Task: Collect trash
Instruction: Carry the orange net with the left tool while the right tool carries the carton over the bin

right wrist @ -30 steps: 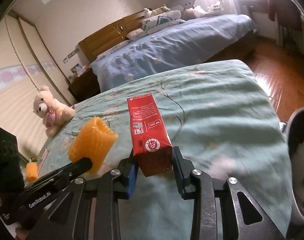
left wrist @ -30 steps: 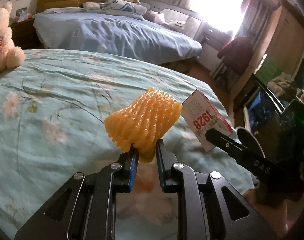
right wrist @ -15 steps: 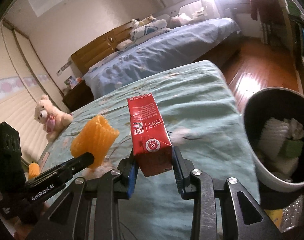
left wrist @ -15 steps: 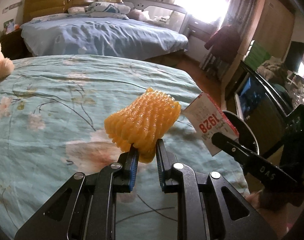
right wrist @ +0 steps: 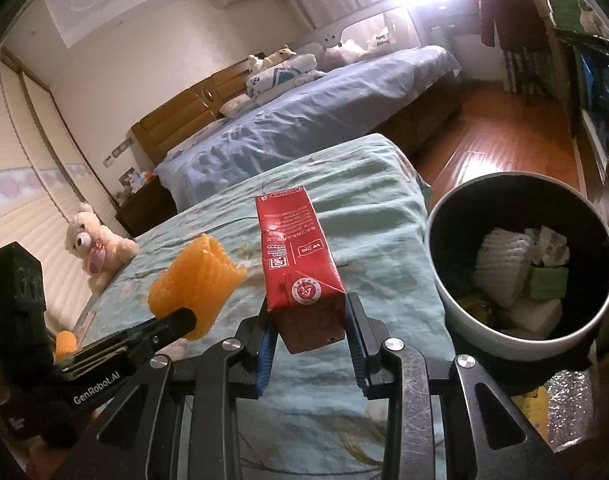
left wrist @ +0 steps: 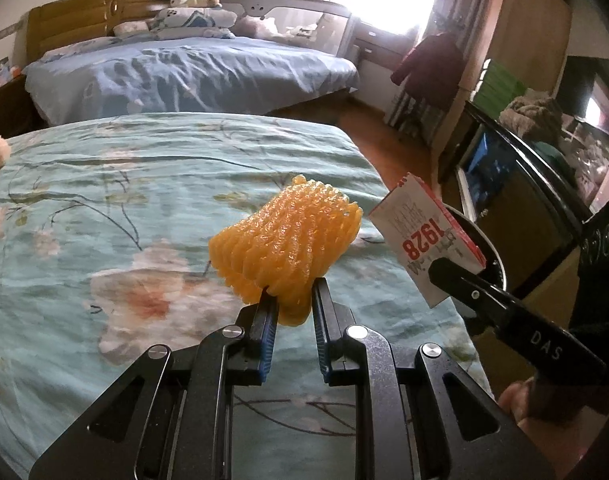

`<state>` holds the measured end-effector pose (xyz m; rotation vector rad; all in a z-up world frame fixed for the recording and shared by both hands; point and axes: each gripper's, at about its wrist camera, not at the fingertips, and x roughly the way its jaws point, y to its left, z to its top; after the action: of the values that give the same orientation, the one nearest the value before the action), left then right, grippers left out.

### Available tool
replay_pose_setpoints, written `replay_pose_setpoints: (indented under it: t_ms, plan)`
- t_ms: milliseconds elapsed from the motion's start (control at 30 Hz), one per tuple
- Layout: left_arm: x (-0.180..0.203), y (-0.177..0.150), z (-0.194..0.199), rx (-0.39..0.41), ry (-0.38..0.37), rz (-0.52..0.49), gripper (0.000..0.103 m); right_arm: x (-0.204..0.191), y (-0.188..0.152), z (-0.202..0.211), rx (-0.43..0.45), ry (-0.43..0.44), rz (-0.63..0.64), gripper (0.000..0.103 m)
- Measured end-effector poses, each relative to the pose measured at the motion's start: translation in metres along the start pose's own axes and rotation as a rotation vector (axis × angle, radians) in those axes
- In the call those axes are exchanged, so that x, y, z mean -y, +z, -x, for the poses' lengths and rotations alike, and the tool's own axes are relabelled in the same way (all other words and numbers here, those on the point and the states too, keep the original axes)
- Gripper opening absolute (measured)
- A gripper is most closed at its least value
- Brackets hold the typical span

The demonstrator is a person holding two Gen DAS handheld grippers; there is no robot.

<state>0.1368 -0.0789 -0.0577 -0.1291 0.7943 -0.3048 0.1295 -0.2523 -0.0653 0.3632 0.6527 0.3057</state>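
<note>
Both grippers are swinging toward the foot end of the bed with the teal floral cover, so the trash bin, only half in the right wrist view half a second ago, is now showing whole beside that bed's right edge, while the teddy bear is sliding almost out of the left wrist view.

Left gripper is clamping the lower end of an orange foam net sleeve, a ribbed, mesh-like tube with its open mouth pointing away from the camera, hanging above the teal bed. Right gripper is squeezing the base of a red carton, a tall box with white print and a round white emblem near its folded bottom; from the left wrist view its white side panel with red "1928" lettering is showing upside down. The carton is hovering above the teal bed, near its right edge and just left of the bin.

That bin is a round pale container with a dark interior, standing on the floor beside the bed. Inside it are lying white foam netting, a green box, crumpled paper, and something yellow near the bottom that I cannot make out.
</note>
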Motion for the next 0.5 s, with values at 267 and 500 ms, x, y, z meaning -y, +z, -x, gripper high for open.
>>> replay_pose_setpoints:
  t_ms: [267,500]
  plan:
    - [0.015,-0.003,0.002,-0.005,-0.006,-0.027,0.016,0.008,-0.005,0.009,0.006,0.0,-0.02,0.032]
    - [0.026,-0.005,0.003,-0.007,-0.012,-0.048,0.016,0.012,-0.006,0.014,0.01,0.001,-0.029,0.032]
